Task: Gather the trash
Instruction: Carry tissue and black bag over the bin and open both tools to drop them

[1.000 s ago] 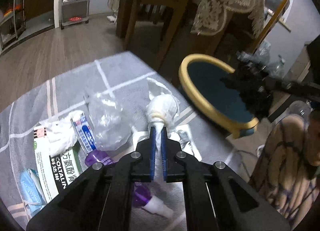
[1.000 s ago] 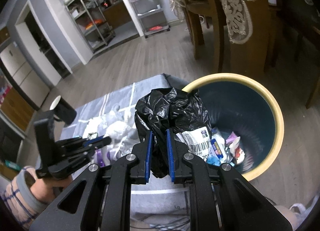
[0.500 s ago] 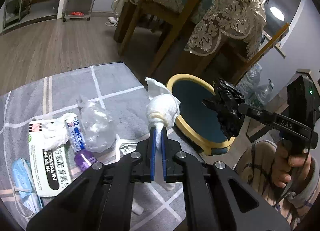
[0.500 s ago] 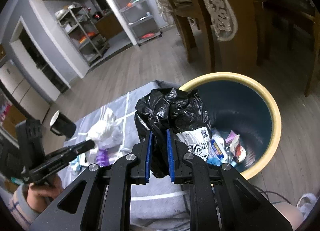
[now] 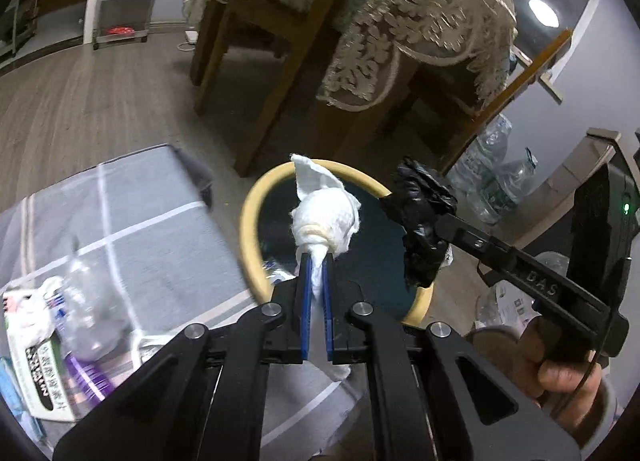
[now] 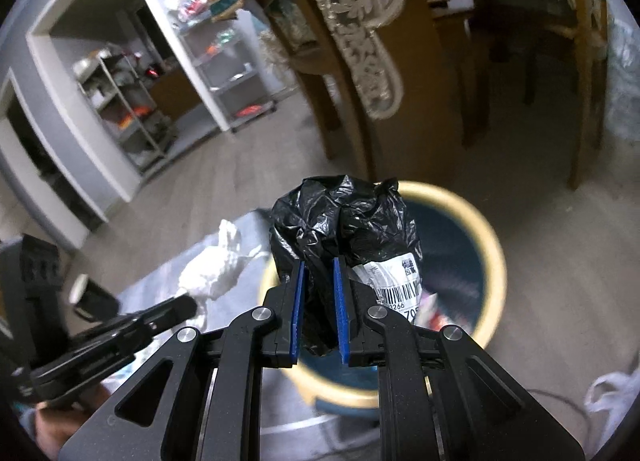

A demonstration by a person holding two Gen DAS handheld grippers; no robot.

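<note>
- Our left gripper [image 5: 316, 261] is clamped on the tissue wad [image 5: 326, 217]: light, soft, pinched by its twisted tail.
- Our right gripper [image 6: 320, 301] is squeezing the crumpled black bag [image 6: 344, 221]: limp, slippery; grip the bunched middle.
- Both hang over the bin [image 5: 250, 229].

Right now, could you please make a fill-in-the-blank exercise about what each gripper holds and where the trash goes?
1. The left gripper is shut on a wad of ____ tissue.
2. The right gripper is shut on a crumpled ____ plastic bag.
3. The bin has a ____ rim.

Missing words: white; black; yellow
</note>
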